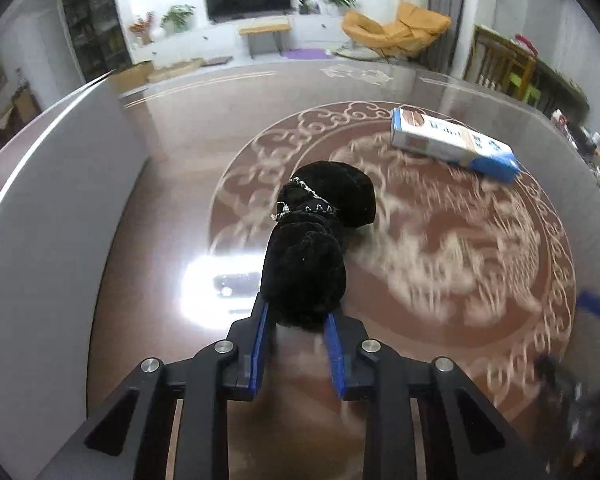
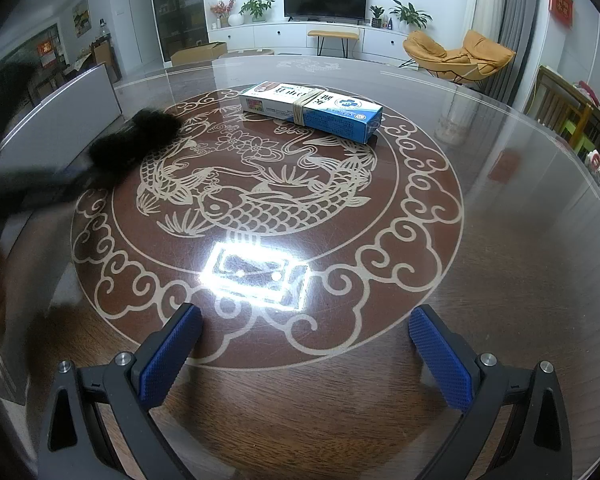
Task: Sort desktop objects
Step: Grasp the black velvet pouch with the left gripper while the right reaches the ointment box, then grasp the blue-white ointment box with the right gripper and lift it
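The left gripper [image 1: 298, 320] is clamped on one end of a black scrunchie [image 1: 316, 236], its blue pads [image 1: 260, 344] pressing the plush from both sides; the rest of it sticks out toward 12 o'clock over the counter [image 1: 500, 280]. A box [image 1: 452, 142] lies at 2 o'clock, well apart. The right gripper [image 2: 306, 334] hangs with its jaws wide apart, nothing between them. From there the scrunchie sits at 10 o'clock, the box at 12.
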`<state>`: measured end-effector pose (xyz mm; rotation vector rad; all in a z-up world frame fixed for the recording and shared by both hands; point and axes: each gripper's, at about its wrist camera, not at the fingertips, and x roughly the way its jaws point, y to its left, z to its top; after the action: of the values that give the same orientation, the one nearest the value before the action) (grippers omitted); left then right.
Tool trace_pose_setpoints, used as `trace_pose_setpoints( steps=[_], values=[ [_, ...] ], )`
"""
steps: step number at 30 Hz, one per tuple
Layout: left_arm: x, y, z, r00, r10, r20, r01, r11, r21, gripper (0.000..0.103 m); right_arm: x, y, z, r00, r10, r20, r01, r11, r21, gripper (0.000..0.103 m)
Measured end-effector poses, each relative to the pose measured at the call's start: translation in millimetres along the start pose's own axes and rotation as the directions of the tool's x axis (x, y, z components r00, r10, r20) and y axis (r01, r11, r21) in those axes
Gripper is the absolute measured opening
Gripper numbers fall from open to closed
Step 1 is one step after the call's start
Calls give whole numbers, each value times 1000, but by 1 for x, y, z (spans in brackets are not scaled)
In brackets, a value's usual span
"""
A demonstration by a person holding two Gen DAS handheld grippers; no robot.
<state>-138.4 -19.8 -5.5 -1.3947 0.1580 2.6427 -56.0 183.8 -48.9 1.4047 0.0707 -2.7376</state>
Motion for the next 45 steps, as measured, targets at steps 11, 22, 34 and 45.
trace_pose_setpoints(
  steps=[11, 22, 34, 45],
  values=[
    [-22, 8, -61, 997, 25, 74, -22, 999, -43, 26, 35, 6, 134, 974, 203, 101, -163, 937, -309, 103],
    [2, -3, -54, 996, 7, 84, -2, 999, -55, 25, 110, 17, 170, 965, 210, -158, -248, 926, -286, 46],
    [-4, -11, -64, 997, 20, 76, -18, 999, -34, 27, -15, 39, 0, 968, 251, -4, -249, 958, -144, 47],
    [0, -18, -63, 995, 78, 58, -79, 997, 3, 98, -12, 53, -3, 970, 223, -93, -236, 956, -175, 94]
  ],
)
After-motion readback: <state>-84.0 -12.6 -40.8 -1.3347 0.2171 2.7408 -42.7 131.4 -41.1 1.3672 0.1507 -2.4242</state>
